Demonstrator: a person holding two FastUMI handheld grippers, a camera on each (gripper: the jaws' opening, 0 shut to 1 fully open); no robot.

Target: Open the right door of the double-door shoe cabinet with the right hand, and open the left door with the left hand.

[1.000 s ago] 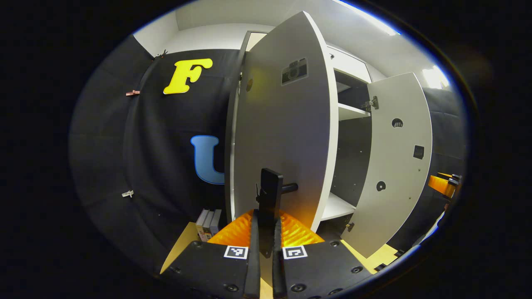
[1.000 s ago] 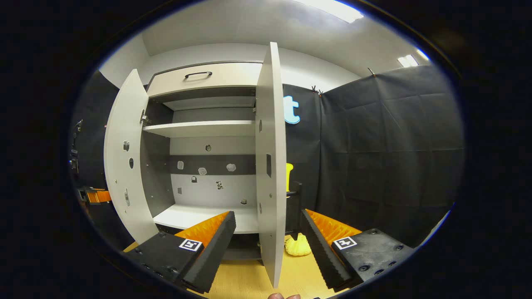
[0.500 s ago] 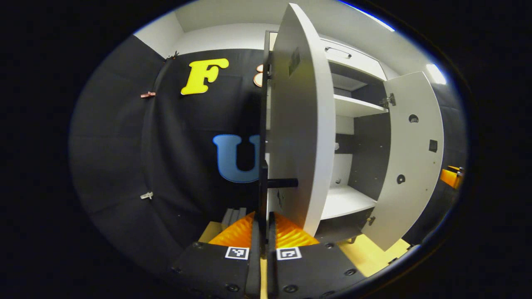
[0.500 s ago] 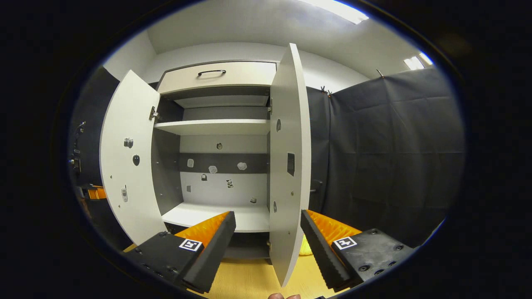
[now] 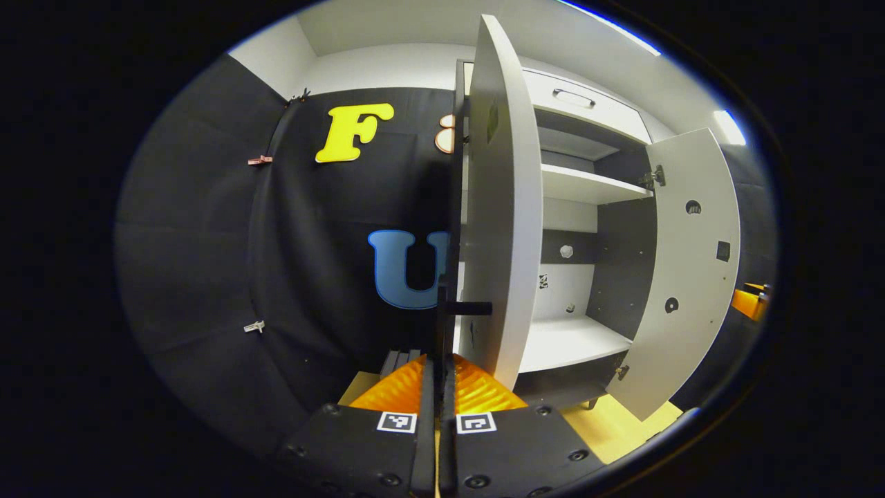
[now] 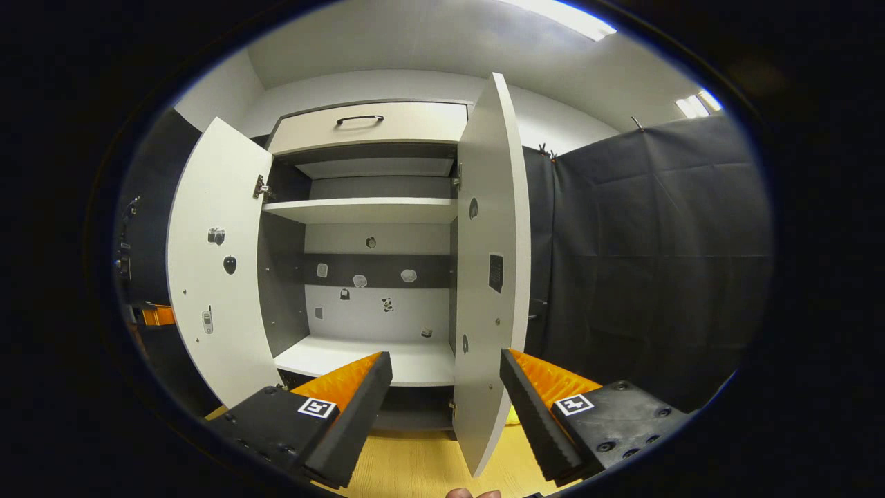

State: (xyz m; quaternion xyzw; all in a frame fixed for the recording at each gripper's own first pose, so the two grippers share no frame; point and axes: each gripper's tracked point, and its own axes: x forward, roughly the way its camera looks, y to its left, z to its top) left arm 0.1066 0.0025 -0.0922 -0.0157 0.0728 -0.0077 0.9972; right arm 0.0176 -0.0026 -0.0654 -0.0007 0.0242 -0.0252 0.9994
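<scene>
Both doors of the white double-door shoe cabinet (image 6: 359,277) stand open, so the task looks all but done; judging by these views, what remains is for the left gripper to let go and draw back.

In the left gripper view the left gripper (image 5: 438,387) has its jaws closed on the black bar handle (image 5: 442,311) of the white left cabinet door (image 5: 501,207), which is seen nearly edge-on, swung well out from the cabinet front. To the right of it the white right cabinet door (image 5: 691,277) also stands wide, and the white lower shelf (image 5: 567,342) and white upper shelf (image 5: 588,187) show between them.

In the right gripper view the right gripper (image 6: 446,401) hangs with its jaws spread wide and nothing between them, near the free edge of the right door (image 6: 494,277), whose bottom corner lies between the orange fingers (image 6: 546,380) without touching them as far as can be told. The left door (image 6: 214,277) is at the far left.

Room for moving: the black cloth booth wall (image 5: 228,242) lies close behind the left door, so further swing there seems limited. The open door edges are the things to clear on withdrawal; the light wooden floor (image 6: 415,470) in front of the cabinet offers space to back away.
</scene>
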